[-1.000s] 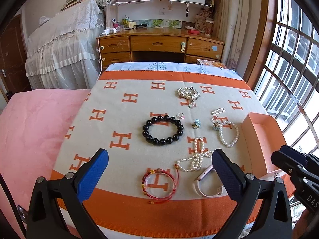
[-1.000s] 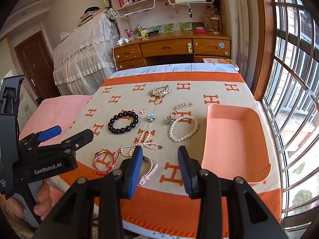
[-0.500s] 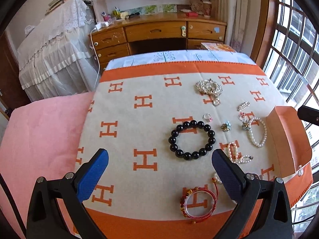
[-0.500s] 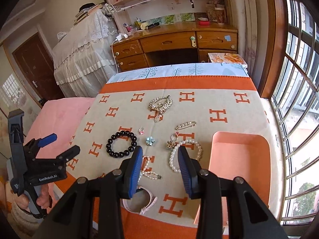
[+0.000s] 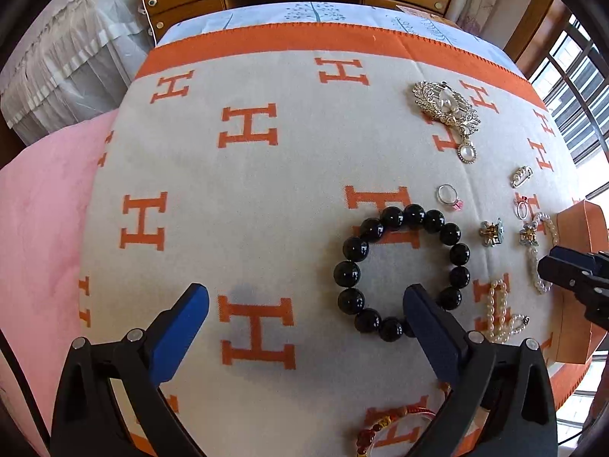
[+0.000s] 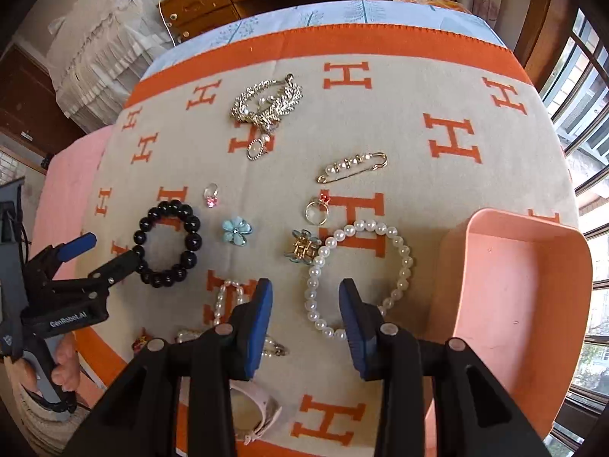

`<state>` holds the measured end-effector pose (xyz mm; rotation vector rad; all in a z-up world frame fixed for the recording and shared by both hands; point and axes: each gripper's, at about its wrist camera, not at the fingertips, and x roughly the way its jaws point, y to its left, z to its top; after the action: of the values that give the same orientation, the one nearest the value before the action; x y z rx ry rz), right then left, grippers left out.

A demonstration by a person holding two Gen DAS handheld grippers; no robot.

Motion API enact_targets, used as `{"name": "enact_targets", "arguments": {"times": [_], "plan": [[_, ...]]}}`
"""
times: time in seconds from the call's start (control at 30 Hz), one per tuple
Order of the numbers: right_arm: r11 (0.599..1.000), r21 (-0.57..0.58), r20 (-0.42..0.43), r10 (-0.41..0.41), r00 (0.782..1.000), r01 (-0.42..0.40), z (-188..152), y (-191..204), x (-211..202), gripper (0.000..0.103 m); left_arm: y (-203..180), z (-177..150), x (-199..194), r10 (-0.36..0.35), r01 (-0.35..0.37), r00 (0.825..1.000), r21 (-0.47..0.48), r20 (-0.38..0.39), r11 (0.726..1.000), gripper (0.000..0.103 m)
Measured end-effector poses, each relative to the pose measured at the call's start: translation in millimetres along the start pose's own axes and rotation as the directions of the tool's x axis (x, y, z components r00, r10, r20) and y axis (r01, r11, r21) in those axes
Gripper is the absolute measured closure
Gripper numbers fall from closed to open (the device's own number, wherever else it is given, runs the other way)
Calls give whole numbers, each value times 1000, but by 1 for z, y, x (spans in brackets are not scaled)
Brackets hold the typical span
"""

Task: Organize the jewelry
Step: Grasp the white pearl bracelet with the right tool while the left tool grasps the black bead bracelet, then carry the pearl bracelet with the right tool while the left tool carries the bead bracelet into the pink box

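A black bead bracelet (image 5: 347,271) lies on the orange-and-beige blanket (image 5: 266,198). My left gripper (image 5: 304,297) hovers wide open over it, its right finger covering the ring's lower right beads. In the right wrist view, this gripper (image 6: 106,251) sits at the black bracelet's (image 6: 190,224) left edge. A white pearl bracelet (image 6: 396,242) lies left of the pink tray (image 6: 525,285). My right gripper (image 6: 305,289) is open above it. The ring's left side shows between the fingers, and nothing is pressed.
More jewelry lies scattered on the blanket: a gold brooch (image 6: 266,103), a pearl pin (image 6: 352,167), two rings (image 6: 318,209), a blue flower (image 6: 236,230), a gold clip (image 6: 302,249), a pearl bow (image 6: 228,297), a pink strap (image 6: 259,411) and a red cord bracelet (image 5: 384,430). A hand (image 6: 64,361) holds the left tool.
Both grippers have moved forward and down toward the blanket and tipped steeply downward. The left one now reaches the black bracelet and the right one the pearl bracelet. Jaw widths look unchanged.
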<state>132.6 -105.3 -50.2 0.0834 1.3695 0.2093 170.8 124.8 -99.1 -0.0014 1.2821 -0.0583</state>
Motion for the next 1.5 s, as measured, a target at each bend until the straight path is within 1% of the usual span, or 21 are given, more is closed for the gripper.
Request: {"name": "enact_targets", "arguments": {"times": [0.03, 0.1, 0.13, 0.2, 0.23, 0.27, 0.3, 0.33, 0.4, 0.43, 0.47, 0.53, 0.6, 0.67, 0.8, 0.93, 1.03, 1.13, 1.27, 1.4, 1.5], "plan": [[1000, -13, -10, -18, 1000, 18, 1, 2, 5, 69, 0, 2, 3, -1, 1, 1000, 7, -10, 1000, 8], [998, -40, -31, -44, 999, 43, 2, 5, 13, 77, -2, 4, 8, -5, 5, 999, 24, -31, 1000, 9], [996, -62, -10, -65, 998, 64, 2, 9, 13, 78, -4, 5, 10, -3, 5, 999, 35, -39, 999, 10], [990, -102, -7, -96, 995, 95, 2, 14, 14, 83, -6, 9, 17, 6, -3, 998, 56, -58, 998, 15], [987, -119, -1, -111, 994, 110, 2, 17, 16, 88, -8, 10, 21, 5, -1, 997, 65, -71, 998, 21], [983, -133, 6, -125, 992, 125, 2, 20, 17, 92, -9, 11, 21, -12, 17, 997, 66, -71, 998, 24], [985, -132, 1, -115, 993, 114, 1, 20, 18, 95, -9, 13, 20, -13, 19, 997, 74, -73, 997, 25], [988, -124, -6, -92, 996, 91, 2, 18, 19, 95, -10, 14, 19, -22, 28, 997, 85, -72, 996, 32], [993, -109, -13, -53, 998, 52, 3, 15, 18, 95, -12, 14, 14, -32, 38, 998, 105, -60, 994, 53], [994, -101, -7, -34, 999, 33, 2, 12, 16, 95, -13, 14, 11, -39, 45, 997, 107, -59, 993, 79], [996, -90, 4, -12, 1000, 12, 1, 9, 12, 96, -12, 14, 9, -71, 78, 995, 99, -74, 992, 90], [996, -69, 36, 52, 998, -49, -1, 5, -2, 96, -12, 13, 8, -107, 113, 990, 71, -87, 991, 90], [992, -52, 80, 115, 990, -111, -3, 0, -21, 96, -14, 10, 1, -99, 104, 993, 74, -65, 992, 91], [987, -44, 129, 161, 978, -157, -7, -2, -43, 96, -17, 8, -11, -110, 112, 993, 71, -33, 991, 91], [977, -44, 235, 213, 948, -209, -14, -6, -87, 96, -27, 7, -53, -132, 126, 989, 82, 62, 989, 91], [968, -40, 328, 248, 911, -248, -25, -18, -126, 96, -57, 7, -97, -163, 146, 975, 120, 151, 982, 91], [969, -34, 398, 238, 886, -245, -39, -33, -150, 96, -83, 10, -124, -184, 152, 960, 158, 210, 976, 91], [972, -10, 445, 213, 870, -233, -50, -51, -164, 96, -104, 7, -150, -212, 164, 945, 201, 250, 966, 91], [976, 49, 470, 166, 867, -214, -64, -81, -167, 96, -145, 6, -169, -254, 181, 928, 265, 274, 947, 91], [971, 113, 460, 135, 877, -209, -80, -110, -161, 95, -190, 2, -178, -302, 205, 916, 340, 263, 918, 90], [966, 150, 442, 125, 888, -211, -90, -128, -150, 95, -226, -1, -176, -333, 224, 913, 396, 234, 891, 90]]}}
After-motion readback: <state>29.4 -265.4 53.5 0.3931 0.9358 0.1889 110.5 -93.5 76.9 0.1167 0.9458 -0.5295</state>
